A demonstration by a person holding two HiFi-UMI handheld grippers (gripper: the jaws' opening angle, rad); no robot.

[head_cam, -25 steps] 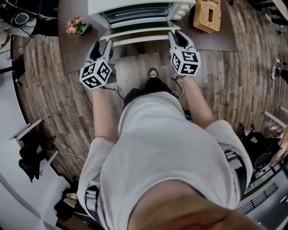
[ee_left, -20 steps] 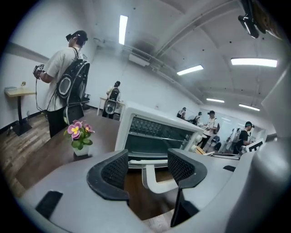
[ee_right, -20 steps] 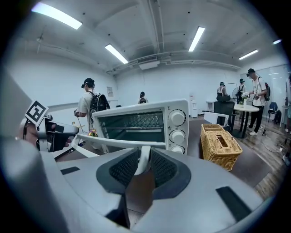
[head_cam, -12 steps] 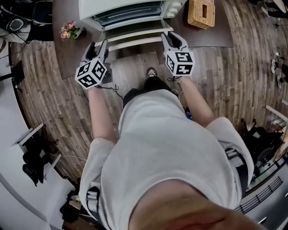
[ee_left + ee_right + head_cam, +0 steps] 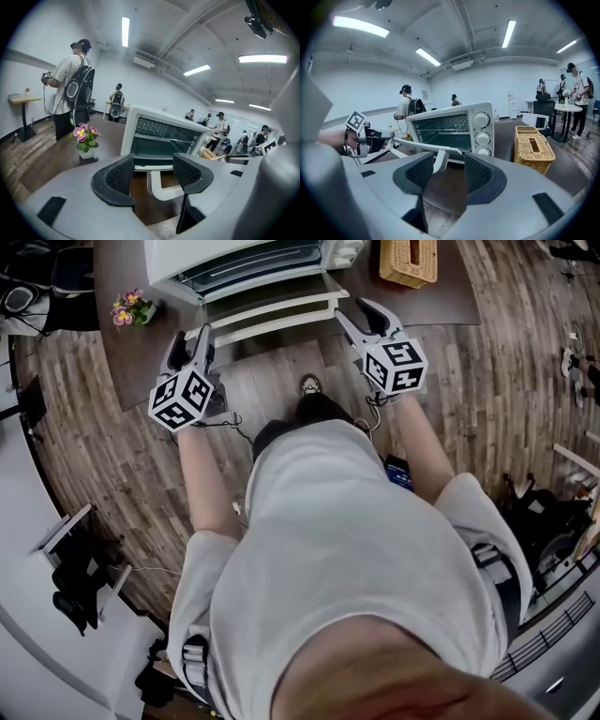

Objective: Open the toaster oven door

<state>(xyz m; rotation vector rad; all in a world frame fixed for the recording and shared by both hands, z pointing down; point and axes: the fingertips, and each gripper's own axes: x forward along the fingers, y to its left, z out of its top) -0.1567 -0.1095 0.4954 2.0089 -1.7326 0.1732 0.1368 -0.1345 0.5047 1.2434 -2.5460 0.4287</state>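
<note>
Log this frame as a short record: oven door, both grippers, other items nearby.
toaster oven door: fully down, open
left gripper: open, jaws just widened, door handle ahead of them, ungripped
right gripper: open, jaws just opened, nothing between them
nearby: flower pot on the person's left, wicker tissue box on the right

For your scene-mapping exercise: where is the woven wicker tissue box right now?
In the head view the woven wicker tissue box stands at the upper right, on the dark brown table, just right of the white toaster oven.
</note>
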